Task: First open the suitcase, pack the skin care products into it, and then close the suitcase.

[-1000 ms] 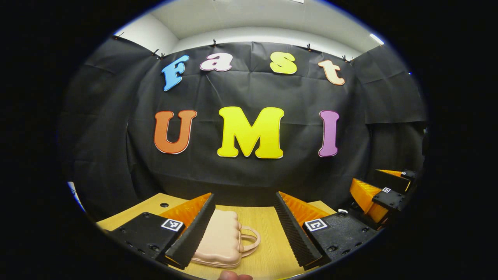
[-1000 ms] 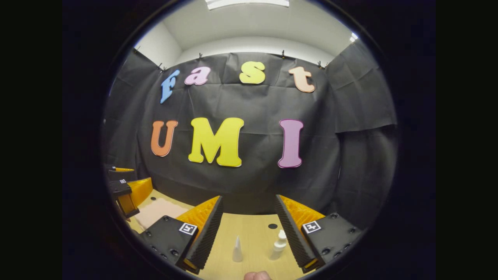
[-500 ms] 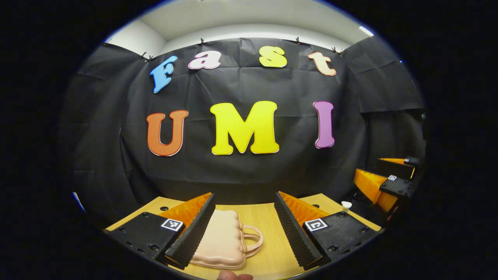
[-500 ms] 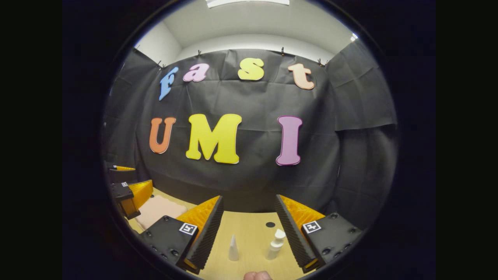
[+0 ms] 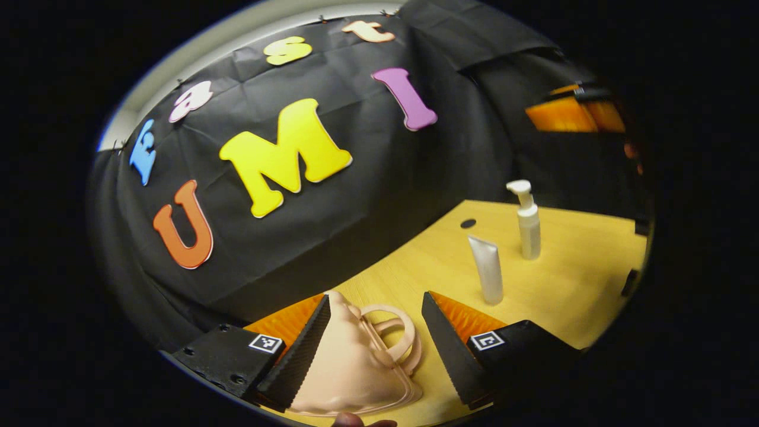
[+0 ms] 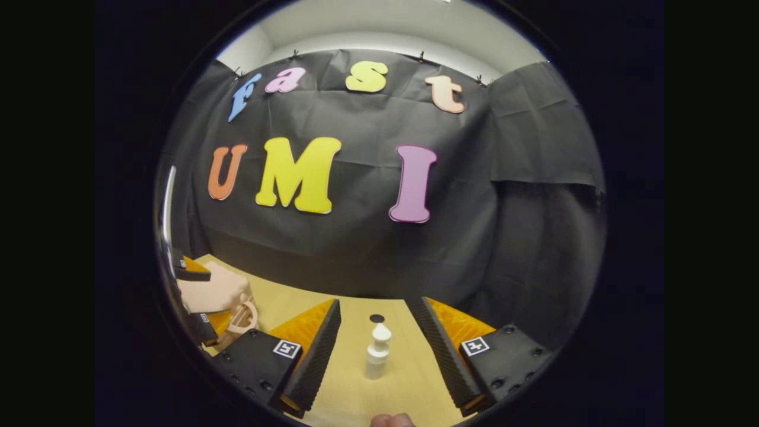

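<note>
A pale pink suitcase [image 5: 350, 370] with a loop handle [image 5: 396, 332] lies on the wooden table [image 5: 569, 296], its lid looking closed. My left gripper [image 5: 375, 299], rolled to one side, stands open with the case between its fingers; no finger visibly presses on it. To the right stand a white tube [image 5: 487, 270] and a white pump bottle [image 5: 526, 222]. My right gripper [image 6: 372, 305] is open, and the pump bottle [image 6: 376, 353] stands upright between its fingers, untouched. The right gripper view has the suitcase [image 6: 213, 290] at far left, one left finger [image 6: 193, 273] above it.
The black cloth wall stands close behind the table. A small dark hole [image 6: 376, 318] marks the tabletop just beyond the bottle, and shows as a hole [image 5: 468, 223] left of the bottle in the left gripper view. The right gripper [image 5: 572, 110] shows at upper right there.
My left gripper has rolled sharply and closed in on the suitcase, bringing the tube and bottle into its view. My right gripper shifted so the pump bottle now sits centred between its fingers.
</note>
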